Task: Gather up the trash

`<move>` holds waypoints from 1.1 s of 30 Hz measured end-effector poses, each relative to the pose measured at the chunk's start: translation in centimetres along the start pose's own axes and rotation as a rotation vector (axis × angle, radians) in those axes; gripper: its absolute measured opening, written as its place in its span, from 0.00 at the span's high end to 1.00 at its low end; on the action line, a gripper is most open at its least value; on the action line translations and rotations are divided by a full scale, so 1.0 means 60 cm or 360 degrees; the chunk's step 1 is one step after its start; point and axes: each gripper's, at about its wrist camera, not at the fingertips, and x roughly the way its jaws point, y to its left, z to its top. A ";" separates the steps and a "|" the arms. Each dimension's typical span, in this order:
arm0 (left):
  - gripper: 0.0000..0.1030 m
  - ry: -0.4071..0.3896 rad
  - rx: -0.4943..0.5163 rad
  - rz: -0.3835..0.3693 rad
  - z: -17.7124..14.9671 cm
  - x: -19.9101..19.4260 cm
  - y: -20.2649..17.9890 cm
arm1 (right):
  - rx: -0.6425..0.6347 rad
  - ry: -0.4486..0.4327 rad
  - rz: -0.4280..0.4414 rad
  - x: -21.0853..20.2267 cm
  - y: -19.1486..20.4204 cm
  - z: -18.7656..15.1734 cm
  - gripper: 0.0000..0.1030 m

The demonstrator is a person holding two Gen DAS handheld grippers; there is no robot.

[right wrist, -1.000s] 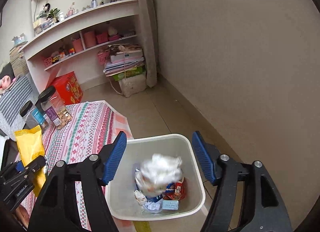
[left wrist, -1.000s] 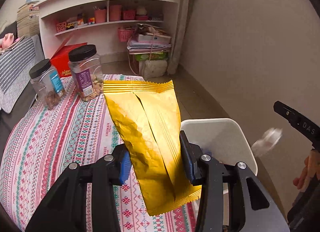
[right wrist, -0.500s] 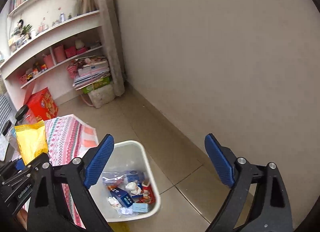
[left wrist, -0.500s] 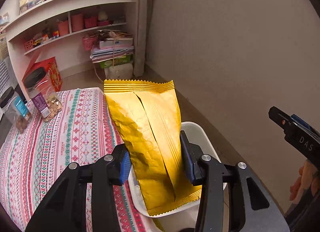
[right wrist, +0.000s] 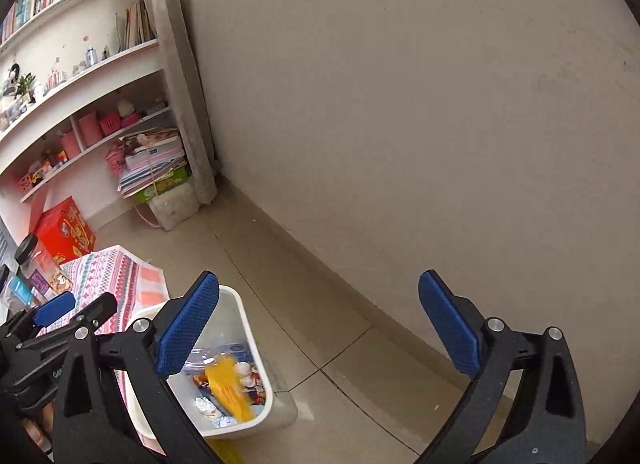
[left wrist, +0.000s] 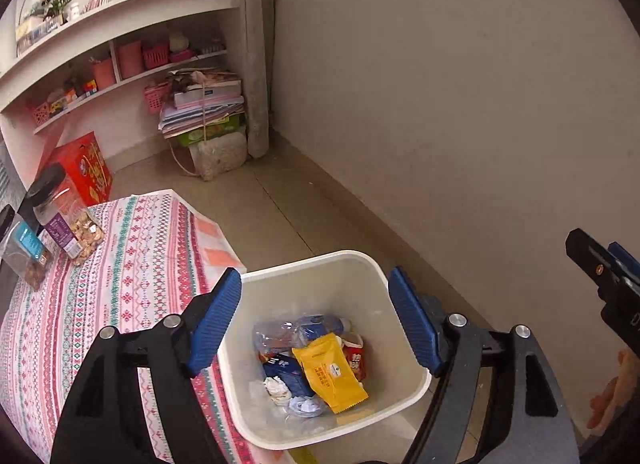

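Note:
A white trash bin stands on the floor beside the table. A yellow snack wrapper lies inside it on top of a crushed plastic bottle, crumpled paper and other small packets. My left gripper is open and empty, held right above the bin. My right gripper is open and empty, up over the floor to the right of the bin; the wrapper shows blurred in that view. The left gripper shows at the left edge there.
A table with a patterned cloth sits left of the bin, with two black-lidded jars on it. A bare wall runs along the right. White shelves, a stack of books and a red box stand behind.
My left gripper has opened and let go of the yellow wrapper, which now lies in the bin. My right gripper has swung further right, away from the bin.

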 end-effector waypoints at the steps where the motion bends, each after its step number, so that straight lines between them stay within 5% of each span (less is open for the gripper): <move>1: 0.25 -0.0014 0.0000 0.0029 -0.004 -0.009 0.007 | -0.0011 -0.0020 0.0007 -0.008 0.008 0.000 0.07; 9: 0.07 -0.0185 -0.0084 0.0203 -0.034 -0.118 0.110 | -0.0046 -0.0188 0.0104 -0.080 0.089 -0.008 0.07; 15: 0.07 -0.0285 -0.0143 0.0358 -0.075 -0.200 0.180 | -0.0145 -0.0189 0.0279 -0.120 0.172 -0.042 0.07; 21: 0.07 -0.0243 -0.0205 0.0451 -0.112 -0.247 0.251 | -0.0287 -0.0296 0.0229 -0.170 0.245 -0.075 0.07; 33: 0.07 -0.0169 -0.0429 0.0488 -0.173 -0.249 0.378 | -0.0357 -0.0133 0.0399 -0.156 0.356 -0.128 0.07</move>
